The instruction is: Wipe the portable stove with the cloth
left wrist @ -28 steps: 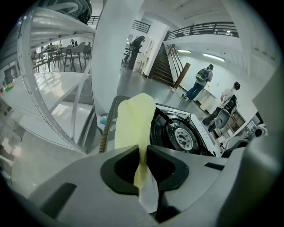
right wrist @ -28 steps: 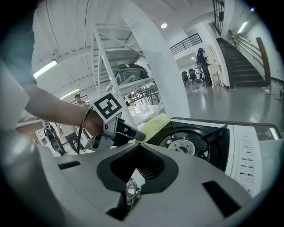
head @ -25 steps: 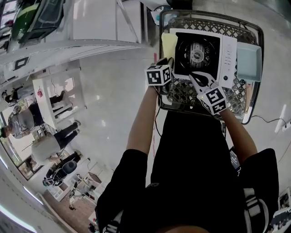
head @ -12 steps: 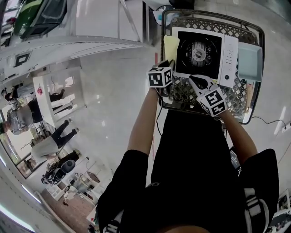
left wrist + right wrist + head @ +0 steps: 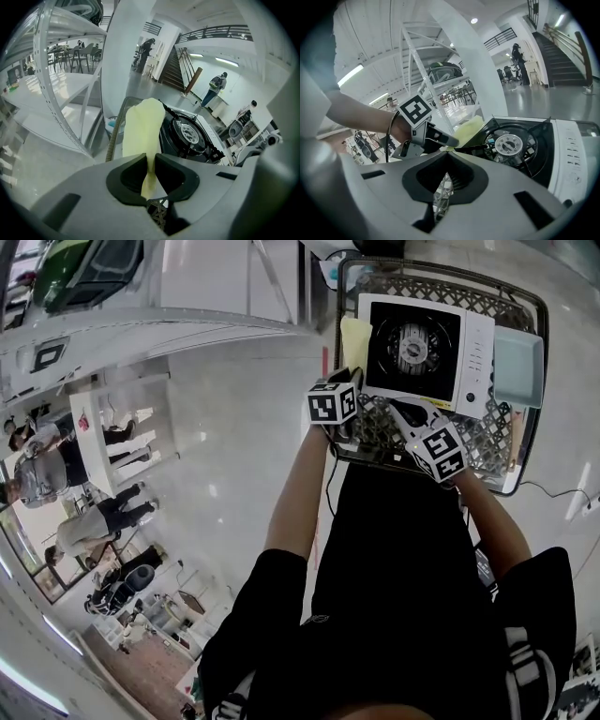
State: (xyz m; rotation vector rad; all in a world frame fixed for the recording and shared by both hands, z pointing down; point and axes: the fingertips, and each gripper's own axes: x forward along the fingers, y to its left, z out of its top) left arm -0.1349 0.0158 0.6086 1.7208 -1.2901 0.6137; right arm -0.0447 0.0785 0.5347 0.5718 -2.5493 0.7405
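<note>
The white portable stove (image 5: 473,343), with a black burner well, lies in a metal lattice basket (image 5: 375,432). A pale yellow cloth (image 5: 354,337) hangs along the stove's left edge. My left gripper (image 5: 348,374) is shut on the cloth's near end. In the left gripper view the cloth (image 5: 140,131) rises from the closed jaws (image 5: 149,176) beside the stove (image 5: 187,136). My right gripper (image 5: 399,405) hovers over the basket at the stove's near edge, shut and empty. In the right gripper view its jaws (image 5: 446,157) point at the burner (image 5: 509,143), the cloth (image 5: 468,127) and the left gripper (image 5: 436,136).
A light blue tray (image 5: 518,367) sits in the basket to the right of the stove. White metal shelving (image 5: 187,296) stands to the left. Several people are far off on the shiny floor (image 5: 225,456).
Both grippers have drifted slightly back from the stove toward the person. The cloth stays pinched in the left jaws and the right jaws stay shut.
</note>
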